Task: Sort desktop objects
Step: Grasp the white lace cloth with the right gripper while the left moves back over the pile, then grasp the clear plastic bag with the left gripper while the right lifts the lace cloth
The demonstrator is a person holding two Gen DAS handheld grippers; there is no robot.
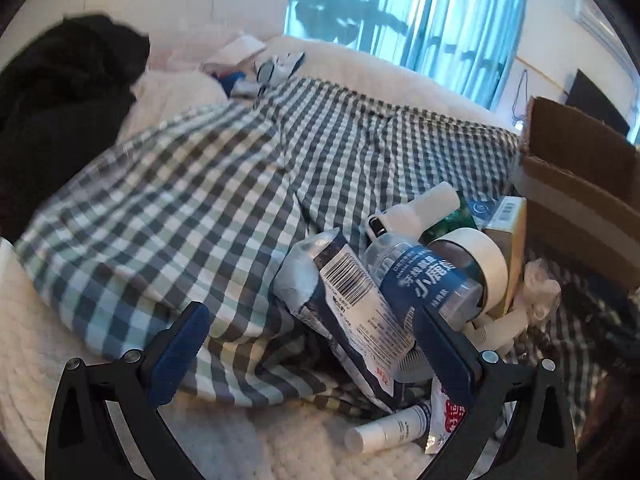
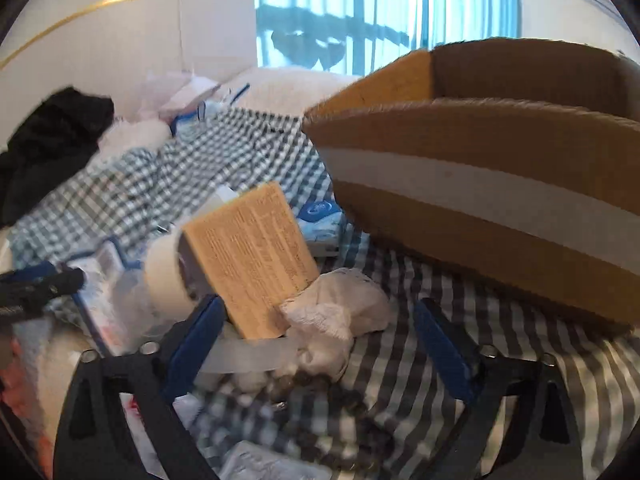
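A heap of small items lies on a checked cloth (image 1: 200, 184). It holds a barcoded plastic packet (image 1: 352, 300), a clear bottle with a blue label (image 1: 424, 276), a roll of tape (image 1: 480, 260), a tan carton (image 1: 508, 232) and a white tube (image 1: 388, 430). My left gripper (image 1: 312, 344) is open just above the packet's near end, its right finger beside the bottle. My right gripper (image 2: 320, 340) is open over a crumpled white tissue (image 2: 336, 312) and a string of dark beads (image 2: 320, 388). The tan carton (image 2: 256, 256) and the tape roll (image 2: 168, 276) stand by its left finger.
An open cardboard box (image 2: 480, 184) with a white tape band stands close on the right, seen in the left wrist view as the cardboard box (image 1: 580, 184). A black garment (image 1: 60, 100) lies far left. White bedding (image 1: 80, 360) borders the cloth; a curtained window is behind.
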